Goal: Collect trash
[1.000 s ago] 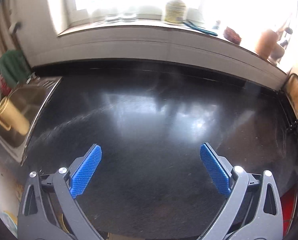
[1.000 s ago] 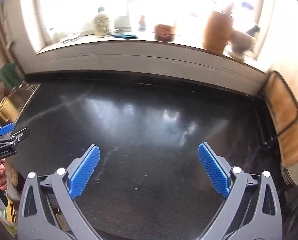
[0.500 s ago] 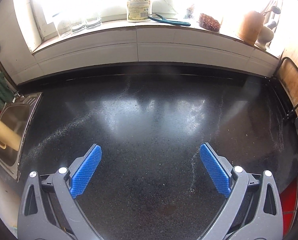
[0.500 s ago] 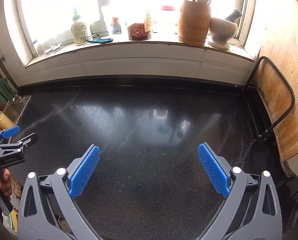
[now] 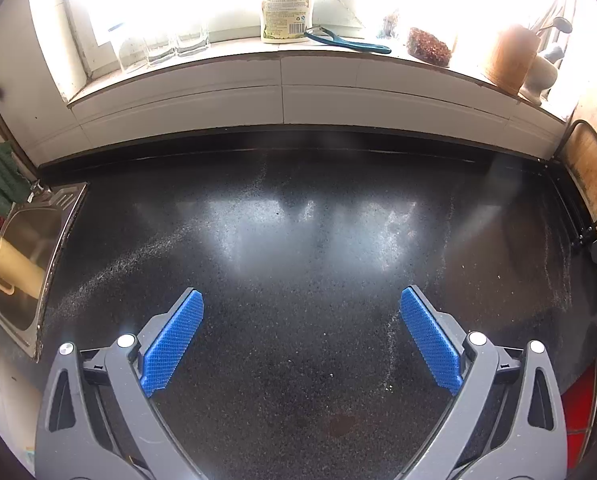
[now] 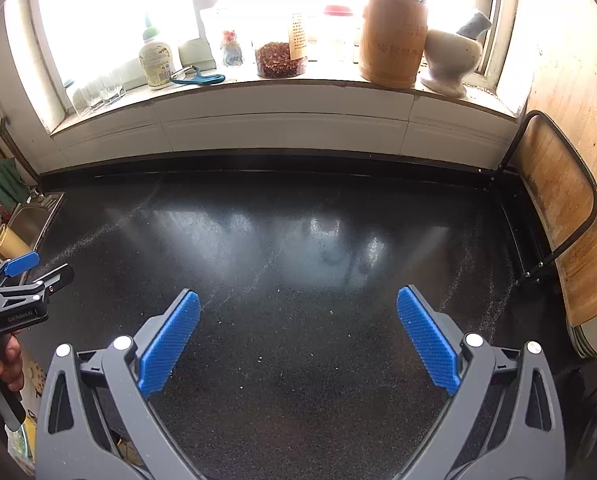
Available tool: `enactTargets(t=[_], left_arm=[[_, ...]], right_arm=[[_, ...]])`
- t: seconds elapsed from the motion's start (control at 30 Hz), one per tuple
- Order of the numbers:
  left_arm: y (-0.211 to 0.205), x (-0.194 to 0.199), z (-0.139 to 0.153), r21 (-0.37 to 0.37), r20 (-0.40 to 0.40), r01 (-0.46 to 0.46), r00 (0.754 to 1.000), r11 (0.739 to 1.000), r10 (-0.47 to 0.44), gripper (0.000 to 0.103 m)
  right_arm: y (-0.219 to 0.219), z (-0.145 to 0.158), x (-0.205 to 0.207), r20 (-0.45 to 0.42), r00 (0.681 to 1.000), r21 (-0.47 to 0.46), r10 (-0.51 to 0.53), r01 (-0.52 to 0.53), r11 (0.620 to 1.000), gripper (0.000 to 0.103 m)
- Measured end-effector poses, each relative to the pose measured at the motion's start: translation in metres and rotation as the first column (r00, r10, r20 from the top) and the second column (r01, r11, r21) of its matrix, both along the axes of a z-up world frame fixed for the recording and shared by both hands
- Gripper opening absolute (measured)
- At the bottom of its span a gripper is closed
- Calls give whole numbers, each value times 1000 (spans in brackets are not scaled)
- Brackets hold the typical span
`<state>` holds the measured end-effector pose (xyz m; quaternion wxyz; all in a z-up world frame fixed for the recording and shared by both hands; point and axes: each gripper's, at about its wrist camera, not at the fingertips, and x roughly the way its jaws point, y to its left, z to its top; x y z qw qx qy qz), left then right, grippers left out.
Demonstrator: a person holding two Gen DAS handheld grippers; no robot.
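Two grippers hover over the speckled black stone countertop point(image 5: 298, 240): the left gripper point(image 5: 302, 320) and the right gripper point(image 6: 298, 316), each with two blue-padded fingers spread wide and holding nothing. No trash is identifiable on the countertop. One steel sink point(image 5: 30, 248) holds one tan cup point(image 5: 14, 264). One plastic bottle point(image 5: 284, 12) and one teal-handled peeler point(image 5: 350, 42) sit on the windowsill.

"GenRobot.AI" on left tool point(image 6: 16, 280), bottle point(image 5: 285, 14) label unreadable
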<state>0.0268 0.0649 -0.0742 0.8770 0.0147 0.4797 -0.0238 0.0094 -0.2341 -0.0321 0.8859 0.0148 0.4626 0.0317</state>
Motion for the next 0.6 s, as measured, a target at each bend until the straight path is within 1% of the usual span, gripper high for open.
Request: enactTargets(t=[0.6], left_arm=[[-2, 4, -3, -4, -4, 3, 1000, 1000, -3, 96]], right_arm=[[-2, -2, 1, -4, 1000, 1, -10, 10, 1000, 96]])
